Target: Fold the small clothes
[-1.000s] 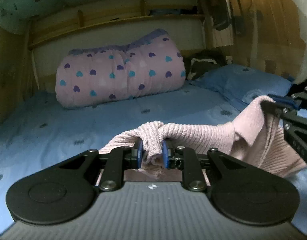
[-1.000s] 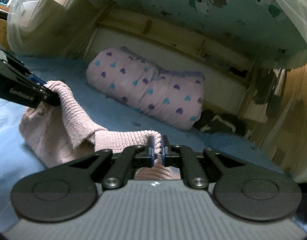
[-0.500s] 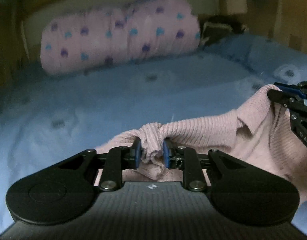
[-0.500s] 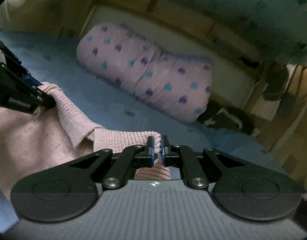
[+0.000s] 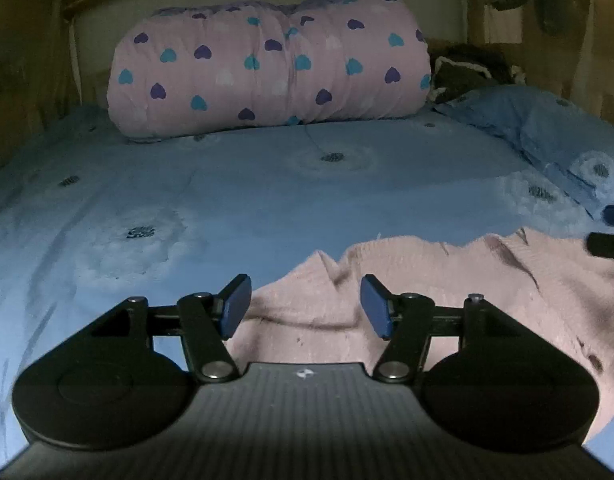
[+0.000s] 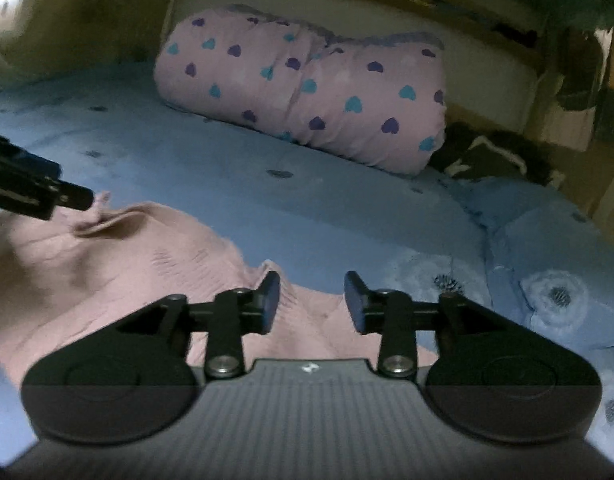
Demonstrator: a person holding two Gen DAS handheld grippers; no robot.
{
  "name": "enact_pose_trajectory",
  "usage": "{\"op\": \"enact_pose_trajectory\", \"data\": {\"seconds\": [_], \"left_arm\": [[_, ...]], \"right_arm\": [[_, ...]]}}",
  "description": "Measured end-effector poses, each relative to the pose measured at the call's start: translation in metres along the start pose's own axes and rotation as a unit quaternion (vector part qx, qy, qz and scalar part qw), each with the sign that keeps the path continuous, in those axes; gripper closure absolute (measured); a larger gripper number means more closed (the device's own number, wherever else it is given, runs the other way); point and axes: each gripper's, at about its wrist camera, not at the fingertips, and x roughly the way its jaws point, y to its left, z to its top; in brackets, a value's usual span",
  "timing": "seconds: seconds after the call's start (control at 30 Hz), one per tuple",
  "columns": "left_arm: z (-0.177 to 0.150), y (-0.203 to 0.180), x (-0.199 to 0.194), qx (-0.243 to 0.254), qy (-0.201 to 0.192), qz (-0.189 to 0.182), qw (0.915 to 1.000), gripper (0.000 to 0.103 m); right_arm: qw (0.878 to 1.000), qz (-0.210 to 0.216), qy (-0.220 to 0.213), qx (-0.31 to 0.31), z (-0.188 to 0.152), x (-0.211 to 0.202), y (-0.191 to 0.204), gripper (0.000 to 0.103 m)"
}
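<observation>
A pink ribbed knit garment point(image 5: 447, 280) lies spread on the blue bed sheet point(image 5: 227, 200). My left gripper point(image 5: 305, 306) hovers over its near left part, jaws opening, and the knit lies loose below the pads with nothing pinched. In the right wrist view the same garment point(image 6: 127, 256) lies to the left and under my right gripper point(image 6: 312, 304), whose jaws are also opening over the cloth's edge without gripping it. The left gripper's tip point(image 6: 73, 196) shows at the left edge there. At the right edge of the left wrist view are the right gripper's fingertips point(image 5: 613, 216).
A rolled pink quilt with heart print point(image 5: 267, 68) lies across the head of the bed. A blue pillow point(image 5: 547, 132) sits at the right, with a dark bundle point(image 5: 467, 68) behind it. Wooden walls close in both sides.
Both grippers carried the pinched garment edge forward and down, then let go. The knit now lies flat on the sheet and both pairs of jaws stand apart.
</observation>
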Motion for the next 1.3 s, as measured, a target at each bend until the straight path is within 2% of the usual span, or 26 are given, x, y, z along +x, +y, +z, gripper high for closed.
{"op": "enact_pose_trajectory", "data": {"seconds": [0.07, 0.2, 0.43, 0.53, 0.73, 0.93, 0.97, 1.0, 1.07, 1.2, 1.3], "left_arm": [[-0.003, -0.001, -0.002, 0.009, 0.000, 0.008, 0.9999, 0.036], [-0.009, -0.005, -0.001, 0.036, 0.000, 0.025, 0.9990, 0.035], [-0.014, -0.010, 0.007, 0.048, 0.014, 0.030, 0.9983, 0.035], [-0.014, -0.011, 0.010, 0.045, 0.021, 0.025, 0.9985, 0.032], [-0.017, -0.012, 0.017, 0.038, 0.038, 0.032, 0.9980, 0.030], [-0.016, -0.010, 0.017, 0.032, 0.038, 0.034, 0.9982, 0.030], [-0.016, -0.010, 0.017, 0.033, 0.038, 0.035, 0.9981, 0.030], [-0.016, -0.010, 0.017, 0.032, 0.038, 0.036, 0.9981, 0.030], [-0.015, -0.009, 0.017, 0.030, 0.038, 0.036, 0.9982, 0.030], [-0.016, -0.008, 0.017, 0.026, 0.039, 0.038, 0.9981, 0.030], [-0.016, -0.007, 0.019, 0.027, 0.040, 0.041, 0.9980, 0.030]], "right_arm": [[1.000, 0.018, 0.003, -0.006, -0.003, -0.012, -0.009, 0.060], [0.998, 0.027, 0.004, -0.050, -0.010, -0.027, -0.015, 0.048], [0.985, 0.087, 0.030, -0.146, -0.033, -0.045, -0.017, 0.048], [0.980, 0.114, 0.038, -0.157, -0.040, -0.047, -0.016, 0.048], [0.976, 0.116, 0.080, -0.168, -0.048, -0.029, -0.012, 0.048], [0.978, 0.104, 0.074, -0.164, -0.050, -0.016, -0.005, 0.049], [0.979, 0.108, 0.071, -0.159, -0.049, -0.015, -0.005, 0.058], [0.979, 0.118, 0.069, -0.151, -0.048, -0.015, -0.007, 0.073], [0.983, 0.122, 0.057, -0.122, -0.043, -0.016, -0.013, 0.086], [0.994, 0.093, 0.024, -0.057, -0.030, -0.010, -0.035, 0.087], [0.999, 0.029, 0.016, 0.007, -0.023, 0.007, -0.056, 0.087]]}}
